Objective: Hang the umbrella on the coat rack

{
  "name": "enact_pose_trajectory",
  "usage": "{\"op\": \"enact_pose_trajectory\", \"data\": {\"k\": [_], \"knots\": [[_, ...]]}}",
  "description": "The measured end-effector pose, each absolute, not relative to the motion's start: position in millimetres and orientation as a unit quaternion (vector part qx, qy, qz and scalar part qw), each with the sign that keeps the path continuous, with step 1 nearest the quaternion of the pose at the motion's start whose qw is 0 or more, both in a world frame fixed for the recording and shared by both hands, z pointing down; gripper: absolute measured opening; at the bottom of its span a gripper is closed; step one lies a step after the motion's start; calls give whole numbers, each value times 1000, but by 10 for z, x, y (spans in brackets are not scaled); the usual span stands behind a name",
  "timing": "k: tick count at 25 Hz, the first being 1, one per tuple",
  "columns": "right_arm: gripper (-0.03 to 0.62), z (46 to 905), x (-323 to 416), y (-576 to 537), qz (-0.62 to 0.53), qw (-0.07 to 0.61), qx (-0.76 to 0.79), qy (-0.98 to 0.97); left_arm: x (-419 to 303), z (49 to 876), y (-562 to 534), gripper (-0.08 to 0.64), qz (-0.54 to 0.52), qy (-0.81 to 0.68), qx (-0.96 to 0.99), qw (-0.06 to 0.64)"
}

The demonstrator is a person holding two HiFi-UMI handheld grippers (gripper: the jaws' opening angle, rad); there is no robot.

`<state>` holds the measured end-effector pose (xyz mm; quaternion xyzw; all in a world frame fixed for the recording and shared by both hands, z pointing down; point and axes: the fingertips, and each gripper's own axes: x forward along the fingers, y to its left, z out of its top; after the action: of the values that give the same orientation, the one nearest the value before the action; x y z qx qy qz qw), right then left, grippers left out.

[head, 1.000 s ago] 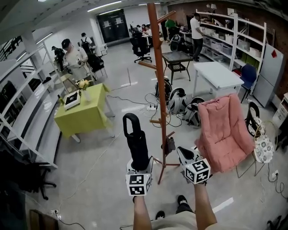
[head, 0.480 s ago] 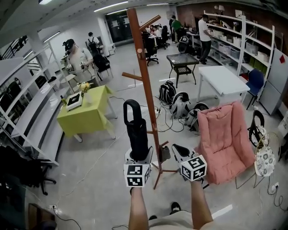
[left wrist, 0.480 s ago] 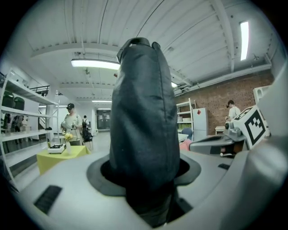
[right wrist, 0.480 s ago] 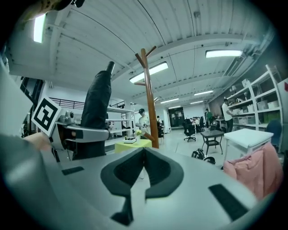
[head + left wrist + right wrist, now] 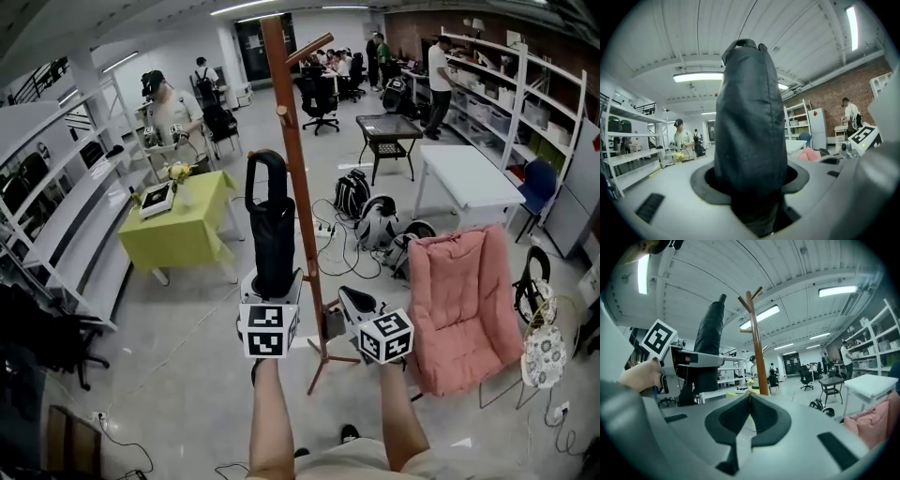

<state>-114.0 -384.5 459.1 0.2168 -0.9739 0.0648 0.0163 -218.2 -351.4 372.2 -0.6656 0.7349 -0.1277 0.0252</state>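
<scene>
Black fabric fills the left gripper [image 5: 272, 279]: its jaws stand wide and are clamped on the lower end of a folded umbrella [image 5: 270, 225], which rises upright with its loop handle at the top. The left forearm [image 5: 270, 412] reaches straight forward, bare, with the gripper held about level. The marker cube [image 5: 265, 329] on its back shows a black-and-white square pattern, the only print that can be made out. In the left gripper view the umbrella [image 5: 750, 126] blocks most of the room.

Just right of the umbrella stands the brown wooden coat rack [image 5: 295, 178]; whether the two touch cannot be told from the head view, while the right gripper view shows them apart.

Right of the pole, the right gripper [image 5: 354, 302] has its jaws pressed together with nothing between them. The right forearm [image 5: 398, 412] runs parallel to the left, and its gripper also carries a patterned cube [image 5: 386, 337].
</scene>
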Motion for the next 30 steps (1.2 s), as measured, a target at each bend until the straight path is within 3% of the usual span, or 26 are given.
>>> {"op": "enact_pose_trajectory", "data": {"k": [7,30], "knots": [[5,4655,-1437,-3745,70,23,183,-980,-2233,3508,-3679,255,-148,736,-660,37],[5,4631,-1277,-4023,76,13,188,-979,-2344,3207,-4219,256,-172,728,-662,47]]}}
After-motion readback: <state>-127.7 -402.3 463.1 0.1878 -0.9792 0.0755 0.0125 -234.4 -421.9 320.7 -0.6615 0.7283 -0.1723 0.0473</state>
